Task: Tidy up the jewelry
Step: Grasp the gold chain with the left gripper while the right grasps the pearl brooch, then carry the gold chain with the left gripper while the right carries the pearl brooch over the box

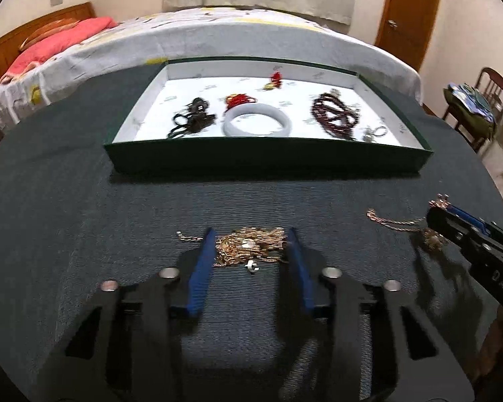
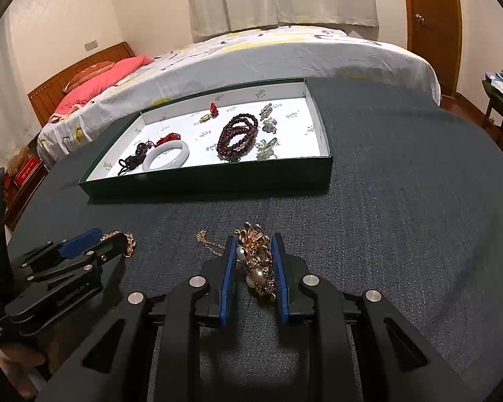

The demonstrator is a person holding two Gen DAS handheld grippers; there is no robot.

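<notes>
Two grips on the dark cloth: left gripper (image 1: 251, 251) narrowed around the gold chain heap (image 1: 248, 246), right gripper (image 2: 255, 264) clamped on the pearl brooch (image 2: 256, 261); lift both slowly, chains trailing clear, toward the green tray (image 2: 204, 181).

A dark cloth-covered table (image 1: 67, 201) bears a green tray (image 1: 268, 159) and gold chains (image 1: 251, 246).

Open cloth ahead of us, tray wall beyond

We see bare tablecloth (image 2: 402, 201) right of the green tray (image 2: 211, 181); its near wall bars a low approach.
</notes>
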